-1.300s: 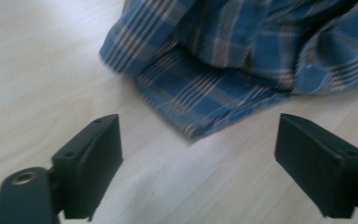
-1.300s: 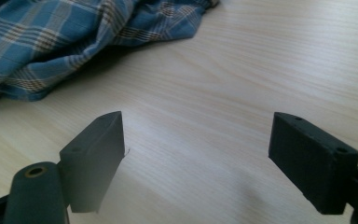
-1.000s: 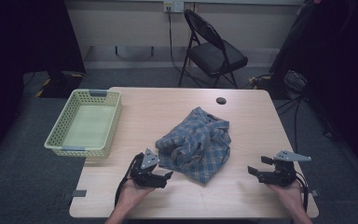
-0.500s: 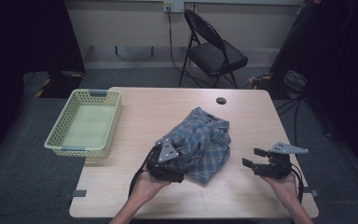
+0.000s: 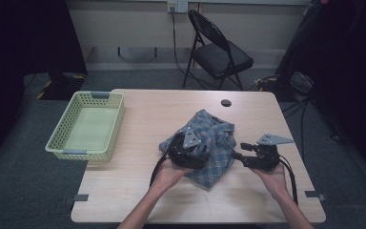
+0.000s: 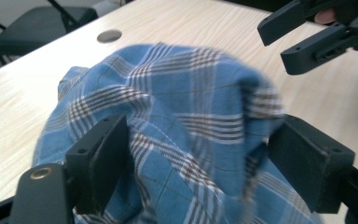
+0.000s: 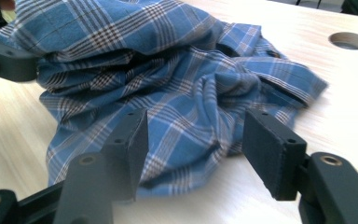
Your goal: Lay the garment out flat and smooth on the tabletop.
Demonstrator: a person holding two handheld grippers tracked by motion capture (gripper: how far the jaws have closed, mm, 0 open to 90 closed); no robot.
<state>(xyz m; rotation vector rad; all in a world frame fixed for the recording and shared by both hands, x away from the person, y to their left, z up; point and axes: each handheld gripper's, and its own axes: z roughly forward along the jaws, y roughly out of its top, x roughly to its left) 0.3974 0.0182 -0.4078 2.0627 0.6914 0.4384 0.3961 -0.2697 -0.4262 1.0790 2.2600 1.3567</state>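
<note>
High view showed a crumpled blue plaid shirt [image 5: 205,145] lying mid-tabletop [image 5: 138,191], a green basket [image 5: 86,125] well to its left. The left gripper [image 5: 193,149] sat over the shirt's near side, jaws wide with a hump of cloth bulging between them, edging closed. The right gripper [image 5: 238,153] pointed at the shirt's right edge, jaws apart and just closing, gripping nothing.

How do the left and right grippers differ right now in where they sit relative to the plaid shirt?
The left gripper sits over the plaid shirt, a bunched fold between its jaws; the right gripper is at the shirt's right edge, its jaws ahead of the cloth, not on it. The left gripper's jaws stand wider than the right's. Both have just been closing, and both are black.
</note>
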